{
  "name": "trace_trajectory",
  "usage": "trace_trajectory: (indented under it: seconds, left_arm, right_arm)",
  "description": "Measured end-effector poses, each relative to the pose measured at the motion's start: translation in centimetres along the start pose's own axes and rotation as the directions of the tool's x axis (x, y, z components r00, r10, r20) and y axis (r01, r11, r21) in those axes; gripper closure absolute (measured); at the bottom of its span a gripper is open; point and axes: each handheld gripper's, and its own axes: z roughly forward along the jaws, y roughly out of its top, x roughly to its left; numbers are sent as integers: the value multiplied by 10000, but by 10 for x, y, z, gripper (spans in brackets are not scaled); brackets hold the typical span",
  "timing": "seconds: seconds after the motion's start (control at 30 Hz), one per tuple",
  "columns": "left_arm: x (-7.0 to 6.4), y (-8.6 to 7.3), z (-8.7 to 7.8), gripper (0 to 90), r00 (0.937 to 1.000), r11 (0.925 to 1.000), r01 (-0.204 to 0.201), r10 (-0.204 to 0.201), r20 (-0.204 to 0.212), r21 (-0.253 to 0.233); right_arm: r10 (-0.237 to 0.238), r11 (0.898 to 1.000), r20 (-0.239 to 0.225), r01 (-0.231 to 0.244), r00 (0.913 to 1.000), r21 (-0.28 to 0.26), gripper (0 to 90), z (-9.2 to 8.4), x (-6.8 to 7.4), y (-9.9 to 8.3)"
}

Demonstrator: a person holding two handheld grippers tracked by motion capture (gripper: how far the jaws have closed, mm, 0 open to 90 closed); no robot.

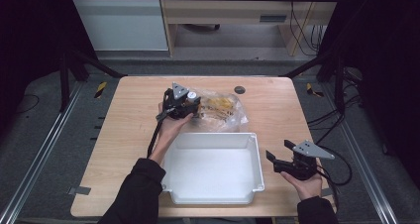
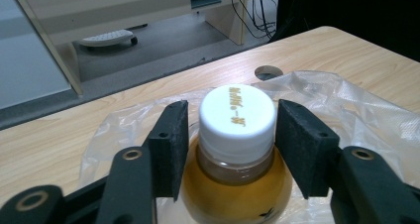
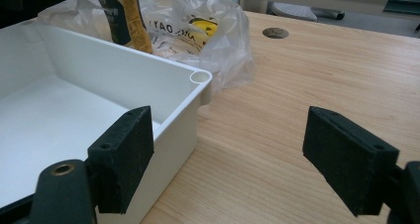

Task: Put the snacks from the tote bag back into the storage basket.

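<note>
A small bottle (image 2: 236,135) of amber liquid with a white cap stands upright on a clear plastic bag (image 2: 346,115) at the back middle of the table. My left gripper (image 2: 232,120) straddles its cap. The jaws stand open, with a thin gap showing on the left side. In the high view the left gripper (image 1: 185,104) sits at the bag's (image 1: 225,110) left end, over the bottle (image 1: 191,96). My right gripper (image 1: 279,150) is held open just right of the white tray (image 1: 213,135), nothing between its pads. In the right gripper view, the right gripper (image 3: 228,149) faces the tray's corner (image 3: 198,78), with the bottle (image 3: 124,16) and the bag (image 3: 208,30) behind it.
The bag holds several yellow packets. The tray is empty and sits near the table's front edge. A round cable hole (image 1: 239,89) lies behind the bag. Bare wood spreads to the left and right of the tray. Metal frame posts stand beyond the far corners.
</note>
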Motion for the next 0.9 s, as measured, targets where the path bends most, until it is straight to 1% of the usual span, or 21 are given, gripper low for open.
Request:
trace_trajectory:
  seconds: [0.07, 0.13, 0.2, 0.4, 0.43, 0.47, 0.5, 0.57, 0.63, 0.83, 0.9]
  left_arm:
    - [-1, 1, 1, 503, 10000, 10000, -37, 37, -69, 18]
    - [-1, 2, 2, 531, 10000, 10000, 13, -13, -86, -9]
    - [-1, 4, 2, 547, 9999, 9999, -57, 58, -87, 84]
    - [1, 6, 3, 570, 9999, 9998, 111, -111, -11, 141]
    - [1, 6, 3, 575, 9997, 9996, 252, -252, 6, 110]
    - [1, 6, 3, 582, 9996, 9995, 292, -292, 15, 120]
    - [1, 6, 3, 583, 9996, 9995, 292, -292, 15, 120]
    - [0, 7, 3, 584, 9999, 9997, 138, -137, -30, 210]
    - [-1, 7, 3, 585, 9999, 9998, 65, -64, -84, 191]
    - [-2, 10, 2, 586, 9998, 9995, 17, -11, -180, 318]
    - [-2, 10, 1, 587, 9998, 9993, 68, -61, -199, 363]
  right_arm:
    - [-1, 10000, 4, 1, 10000, -2, 199, 0, 0, 0]
    - [-7, 10000, 3, 7, 10000, -8, 199, 0, 0, 0]
    - [-4, 10000, -1, 4, 10000, -4, 198, 0, 0, 0]
    - [0, 10000, -6, 0, 10000, 3, 199, 0, 0, 0]
    - [1, 10000, -7, -1, 10000, 5, 199, 0, 0, 0]
    - [-4, 10000, -11, 4, 10000, 5, 199, 0, 0, 0]
    - [-14, 10000, -20, 14, 10000, 8, 199, 0, 0, 0]
    - [-34, 10000, -22, 34, 10000, 8, 199, 0, -1, 0]
    - [-24, 10000, -27, 24, 10000, 20, 199, 0, -1, 0]
    - [7, 10000, -34, -6, 10000, 48, 199, 1, 0, 0]
    - [10, 10000, -44, -9, 10000, 54, 199, 1, 0, 0]
